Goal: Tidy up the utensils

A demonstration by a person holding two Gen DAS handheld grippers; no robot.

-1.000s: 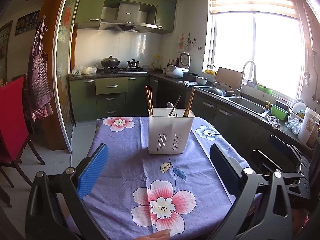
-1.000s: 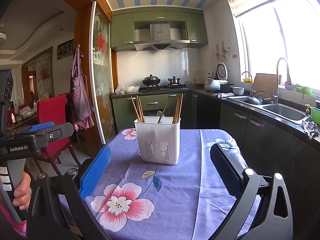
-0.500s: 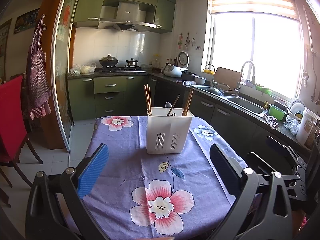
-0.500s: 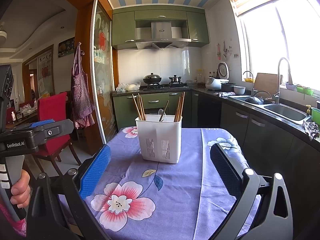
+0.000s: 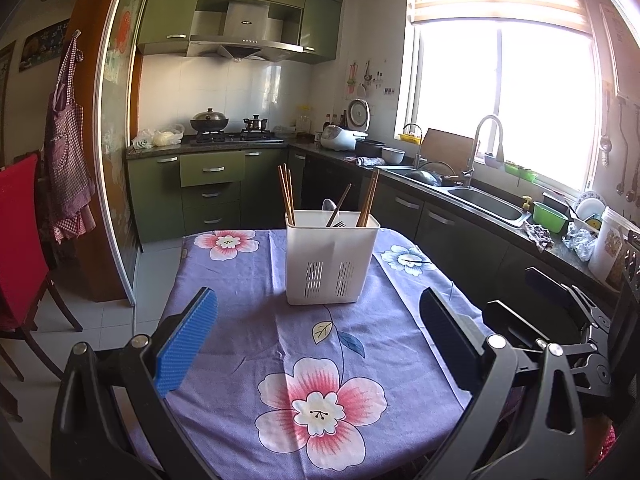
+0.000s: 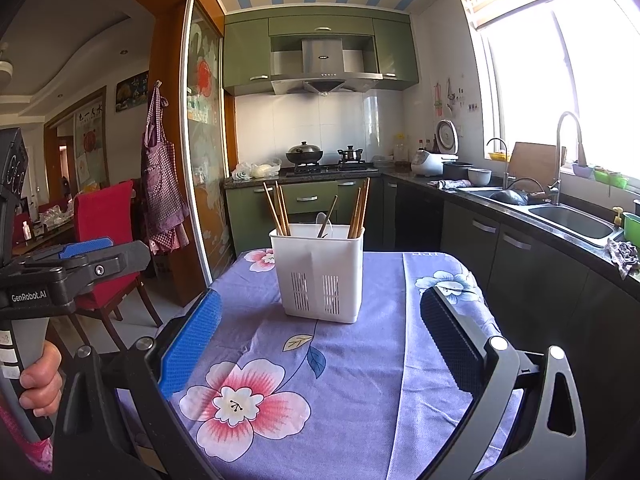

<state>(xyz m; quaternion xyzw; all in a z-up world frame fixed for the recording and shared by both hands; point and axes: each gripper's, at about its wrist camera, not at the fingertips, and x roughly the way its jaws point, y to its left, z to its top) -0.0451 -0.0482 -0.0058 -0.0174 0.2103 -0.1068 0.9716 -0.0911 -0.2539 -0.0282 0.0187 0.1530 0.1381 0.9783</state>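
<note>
**Utensil holder loaded, both grippers standing off**

White utensil holder (image 5: 331, 258) stands upright on the table, toward the far half of the purple floral tablecloth (image 5: 248, 336). Slotted front wall, looks to be divided into compartments. Contents: one bundle of chopsticks (image 5: 286, 195) leaning at the left end, a second bundle of chopsticks (image 5: 369, 199) at the right end, and between them a spoon (image 5: 329, 205) and what looks like a fork (image 5: 340, 224), with a dark handle slanting up. Nothing loose on the cloth that I can see.

Left gripper (image 5: 318, 340) hovers over the near table edge, jaws spread wide, nothing between the pads, well apart from the holder. Right gripper (image 6: 320, 346) likewise: jaws wide apart, empty, aimed at the holder from slightly to the right. A hand (image 6: 40, 380) on the left tool's handle shows in the right wrist view.

Judgement: sorting looks largely done, or a re-sort is about to begin; cannot tell which. If a piece is to be pulled, come in from above, pinch one stem high, well above the rim, and lift straight up. The holder is light plastic and tall, so a sideways drag could tip it; the free gripper could steady its wall.
</note>
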